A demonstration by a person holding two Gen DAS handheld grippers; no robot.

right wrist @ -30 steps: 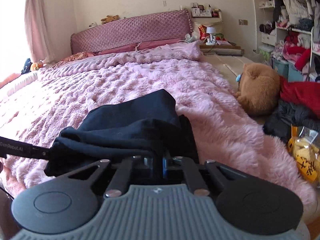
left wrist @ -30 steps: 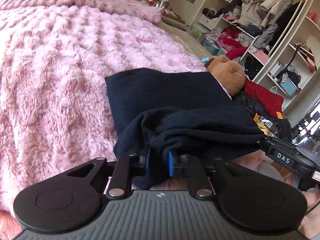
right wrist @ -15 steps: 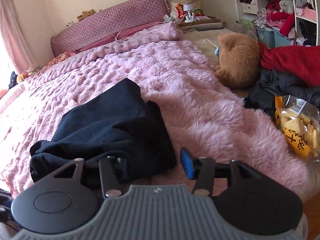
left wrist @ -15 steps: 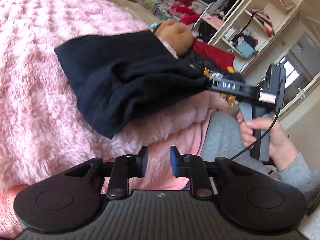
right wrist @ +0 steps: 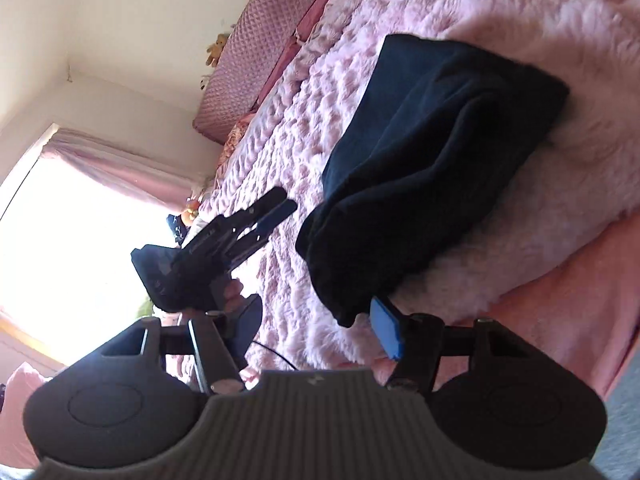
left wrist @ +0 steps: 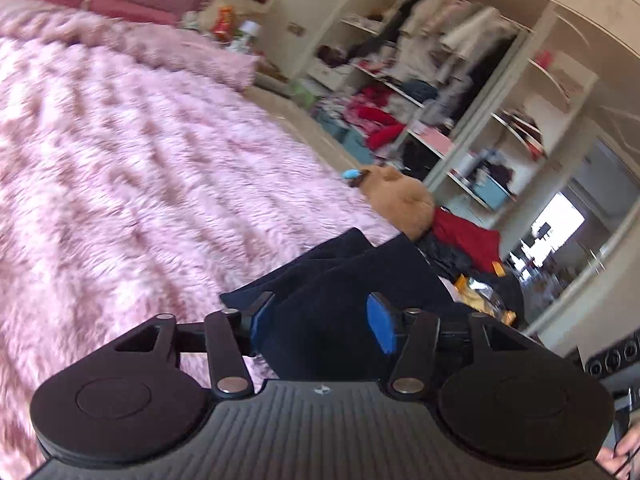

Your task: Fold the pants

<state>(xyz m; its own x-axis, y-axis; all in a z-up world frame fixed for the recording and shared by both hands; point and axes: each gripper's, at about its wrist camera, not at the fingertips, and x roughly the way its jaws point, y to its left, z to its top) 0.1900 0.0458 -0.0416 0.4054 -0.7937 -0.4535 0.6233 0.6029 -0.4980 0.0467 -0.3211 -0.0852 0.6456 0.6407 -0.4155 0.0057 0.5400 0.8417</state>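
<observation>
The dark navy pants [right wrist: 432,152] lie folded into a thick bundle on the pink fluffy blanket [right wrist: 560,20] near the bed's edge. They also show in the left wrist view [left wrist: 344,292], just past my fingers. My left gripper [left wrist: 320,320] is open, with the bundle showing between its blue pads, and holds nothing. It also shows in the right wrist view [right wrist: 276,216], off to the left of the pants above the bed. My right gripper [right wrist: 308,332] is open and empty, tilted sideways, just short of the bundle's near end.
A brown teddy bear [left wrist: 400,196] lies beside the bed with red and dark clothes [left wrist: 468,236] and a yellow snack bag [left wrist: 480,300] on the floor. Open wardrobe shelves [left wrist: 460,92] stand to the right. A quilted pink headboard [right wrist: 244,64] is at the far end.
Both grippers let go of the pants, which dropped folded onto the bed. Both grippers opened wide and pulled back. The right view has rolled sideways.
</observation>
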